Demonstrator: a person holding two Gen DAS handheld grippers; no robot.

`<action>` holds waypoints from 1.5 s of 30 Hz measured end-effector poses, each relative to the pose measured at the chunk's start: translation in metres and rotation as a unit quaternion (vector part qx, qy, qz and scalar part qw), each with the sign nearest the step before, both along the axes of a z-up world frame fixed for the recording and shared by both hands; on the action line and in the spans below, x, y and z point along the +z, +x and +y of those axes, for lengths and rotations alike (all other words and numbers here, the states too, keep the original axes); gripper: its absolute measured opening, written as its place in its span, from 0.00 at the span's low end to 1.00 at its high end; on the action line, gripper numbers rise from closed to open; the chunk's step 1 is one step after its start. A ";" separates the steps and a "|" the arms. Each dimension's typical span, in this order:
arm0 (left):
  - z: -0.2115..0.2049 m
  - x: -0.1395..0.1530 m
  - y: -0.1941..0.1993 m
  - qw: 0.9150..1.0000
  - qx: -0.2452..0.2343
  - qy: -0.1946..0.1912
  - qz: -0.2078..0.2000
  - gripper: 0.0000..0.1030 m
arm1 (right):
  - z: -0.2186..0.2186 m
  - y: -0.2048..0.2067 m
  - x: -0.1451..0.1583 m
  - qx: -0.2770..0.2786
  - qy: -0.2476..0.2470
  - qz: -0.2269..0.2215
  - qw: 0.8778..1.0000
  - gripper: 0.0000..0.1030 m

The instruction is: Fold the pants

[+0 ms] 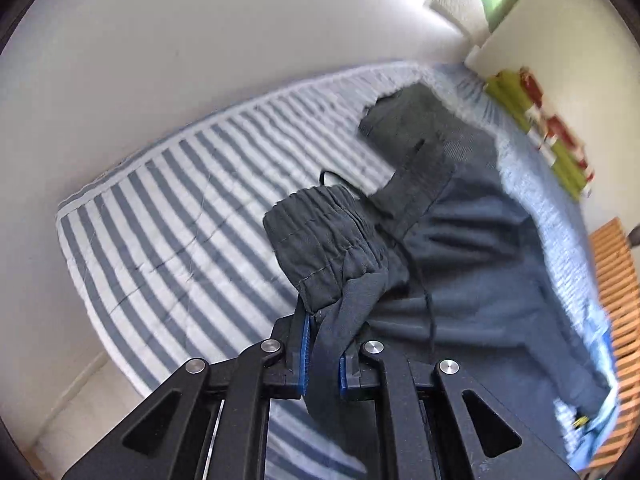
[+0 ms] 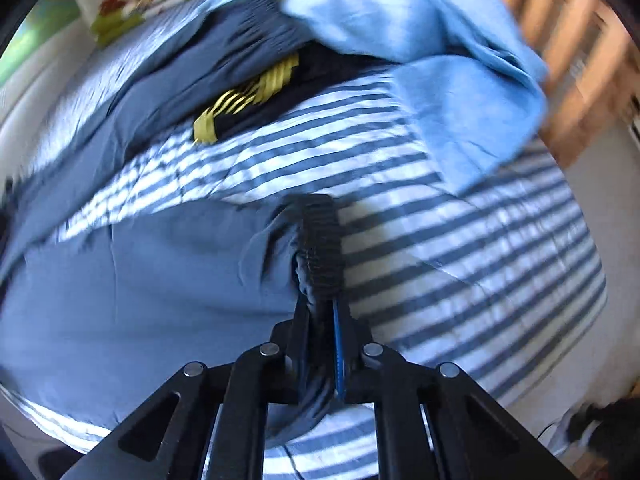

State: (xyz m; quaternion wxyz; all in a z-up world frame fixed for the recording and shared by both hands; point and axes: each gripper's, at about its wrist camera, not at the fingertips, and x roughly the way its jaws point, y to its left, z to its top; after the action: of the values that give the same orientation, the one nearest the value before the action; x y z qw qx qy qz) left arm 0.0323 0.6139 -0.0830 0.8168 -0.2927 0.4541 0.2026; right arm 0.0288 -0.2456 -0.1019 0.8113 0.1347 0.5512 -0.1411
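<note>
Nearest, the left claw (image 1: 320, 354) is clenched on the waistband of the grey pants (image 1: 460, 264) and the right claw (image 2: 322, 320) on their cuff, over a striped bed (image 1: 192, 200), with a white wall (image 1: 200, 32) behind.

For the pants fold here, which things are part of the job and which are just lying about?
In the job:
pants
left gripper, shut on the waistband
right gripper, shut on the pants

Lying about:
light blue cloth
black and yellow garment
striped mattress
</note>
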 end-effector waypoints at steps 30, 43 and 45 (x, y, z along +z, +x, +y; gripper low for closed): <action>-0.193 0.035 0.216 0.964 -0.260 -0.040 -0.037 0.46 | 0.073 0.262 0.099 0.173 -0.168 -0.093 0.966 0.57; -0.297 -0.039 0.338 0.951 -0.291 -0.101 0.025 0.58 | 0.037 0.293 0.091 0.202 -0.167 -0.087 0.961 0.59; -0.297 -0.044 0.351 0.957 -0.275 -0.090 0.024 0.58 | 0.033 0.298 0.095 0.205 -0.164 -0.088 0.961 0.59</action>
State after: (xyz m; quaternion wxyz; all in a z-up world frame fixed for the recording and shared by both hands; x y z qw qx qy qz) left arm 0.3837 0.3166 -0.1274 0.8001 -0.2242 0.5526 -0.0646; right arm 0.3271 -0.2130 -0.0073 0.8790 -0.1043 0.4629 -0.0479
